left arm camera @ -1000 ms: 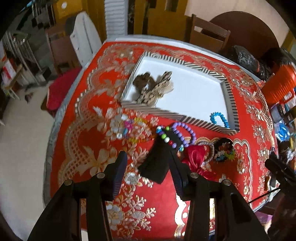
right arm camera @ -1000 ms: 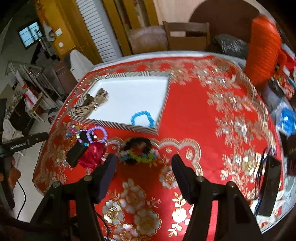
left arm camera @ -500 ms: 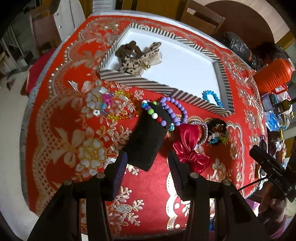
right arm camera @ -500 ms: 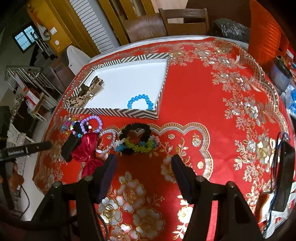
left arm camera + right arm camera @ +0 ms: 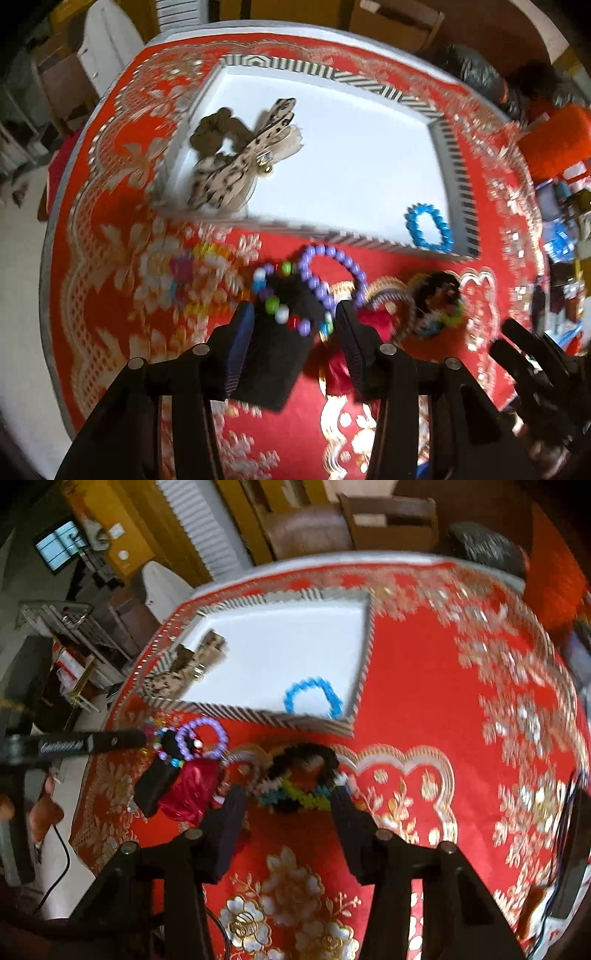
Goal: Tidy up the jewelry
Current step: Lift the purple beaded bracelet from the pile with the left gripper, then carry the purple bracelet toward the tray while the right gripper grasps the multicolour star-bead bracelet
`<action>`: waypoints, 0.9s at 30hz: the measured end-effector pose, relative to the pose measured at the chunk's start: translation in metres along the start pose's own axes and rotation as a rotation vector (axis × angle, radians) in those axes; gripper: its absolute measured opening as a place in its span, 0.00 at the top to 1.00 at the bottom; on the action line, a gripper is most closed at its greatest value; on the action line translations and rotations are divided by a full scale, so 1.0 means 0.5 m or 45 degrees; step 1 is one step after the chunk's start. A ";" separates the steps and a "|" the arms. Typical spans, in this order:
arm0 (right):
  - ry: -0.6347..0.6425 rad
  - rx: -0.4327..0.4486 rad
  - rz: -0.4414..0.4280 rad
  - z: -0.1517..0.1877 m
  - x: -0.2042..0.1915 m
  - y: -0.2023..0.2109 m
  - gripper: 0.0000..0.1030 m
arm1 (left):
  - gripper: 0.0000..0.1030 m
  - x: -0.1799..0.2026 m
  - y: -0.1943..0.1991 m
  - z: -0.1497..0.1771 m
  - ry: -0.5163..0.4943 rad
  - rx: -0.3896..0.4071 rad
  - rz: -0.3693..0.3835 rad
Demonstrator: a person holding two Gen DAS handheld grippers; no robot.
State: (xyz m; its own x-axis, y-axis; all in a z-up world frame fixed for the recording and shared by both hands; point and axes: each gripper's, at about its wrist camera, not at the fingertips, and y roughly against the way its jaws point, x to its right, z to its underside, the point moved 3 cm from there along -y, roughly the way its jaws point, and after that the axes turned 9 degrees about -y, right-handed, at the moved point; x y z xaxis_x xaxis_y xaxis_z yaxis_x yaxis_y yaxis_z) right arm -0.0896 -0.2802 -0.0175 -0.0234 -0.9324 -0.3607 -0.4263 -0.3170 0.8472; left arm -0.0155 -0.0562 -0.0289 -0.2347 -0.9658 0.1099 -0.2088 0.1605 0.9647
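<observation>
While loose on the red cloth: awaiting transfer into the tray (image 5: 452, 162).
Left gripper (image 5: 293, 328): jaws apart, straddling the black block (image 5: 275, 365) wearing a multicolour bead bracelet (image 5: 280, 314), seemingly lined up for pickup.
Right gripper (image 5: 288, 808): jaws apart around the black-and-neon scrunchie (image 5: 301, 779), unclamped.
Tray, 12 o'clock: blue bracelet (image 5: 428, 230), leopard bow (image 5: 243, 162) already sorted.

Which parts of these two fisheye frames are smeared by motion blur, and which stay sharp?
Left wrist view: tablecloth flowers and the multicolour bead bracelet smear; the leopard-print bow in the tray stays fairly crisp. Right wrist view: the tablecloth's right side streaks, the near flowers are sharper.
</observation>
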 end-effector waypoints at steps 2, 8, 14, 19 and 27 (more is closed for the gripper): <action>-0.038 0.010 0.007 0.005 0.012 0.004 0.51 | 0.75 0.012 -0.026 -0.021 -0.070 -0.050 -0.074; -0.095 0.030 0.024 0.016 0.034 0.018 0.51 | 0.75 0.043 -0.096 -0.048 -0.216 -0.194 -0.139; -0.172 0.037 0.038 0.005 0.075 0.006 0.51 | 1.00 0.033 -0.123 -0.071 -0.169 -0.210 -0.048; -0.144 0.000 0.051 -0.021 0.075 -0.040 0.52 | 1.00 0.020 -0.091 -0.082 -0.150 -0.158 0.060; -0.136 -0.105 0.096 -0.018 0.076 -0.093 0.55 | 1.00 0.000 0.008 -0.080 -0.090 -0.053 0.179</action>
State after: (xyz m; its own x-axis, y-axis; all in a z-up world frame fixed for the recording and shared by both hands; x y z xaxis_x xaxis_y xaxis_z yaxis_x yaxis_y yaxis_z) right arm -0.0627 -0.3022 -0.0673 -0.1506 -0.9317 -0.3306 -0.3443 -0.2641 0.9009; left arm 0.0216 -0.0634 -0.0154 -0.3252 -0.9174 0.2292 -0.1297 0.2834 0.9502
